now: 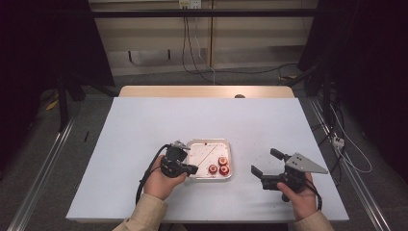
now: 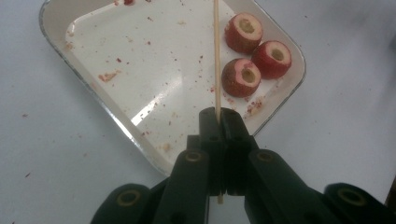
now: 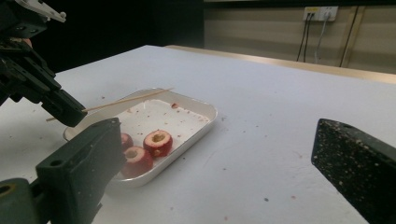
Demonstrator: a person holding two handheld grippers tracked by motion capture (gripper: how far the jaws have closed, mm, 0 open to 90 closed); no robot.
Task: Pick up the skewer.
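Note:
A white tray [image 1: 192, 144] sits near the table's front middle, dusted with red crumbs. Three cored red fruit pieces [image 1: 219, 166] lie in its near right corner, also seen as fruit pieces [image 2: 252, 51] and fruit pieces [image 3: 144, 149]. My left gripper [image 1: 192, 168] is at the tray's left edge, shut on a thin wooden skewer [image 2: 216, 56] that reaches out over the tray. In the right gripper view the skewer [image 3: 126, 99] slants above the tray [image 3: 196, 109]. My right gripper [image 1: 265, 161] hovers right of the tray, jaws wide apart and empty.
The white table [image 1: 144, 120] carries scattered red crumbs around the tray. A wooden strip [image 1: 207, 91] runs along its far edge. Cables [image 1: 192, 48] hang at the back wall, and more trail on the floor at the right.

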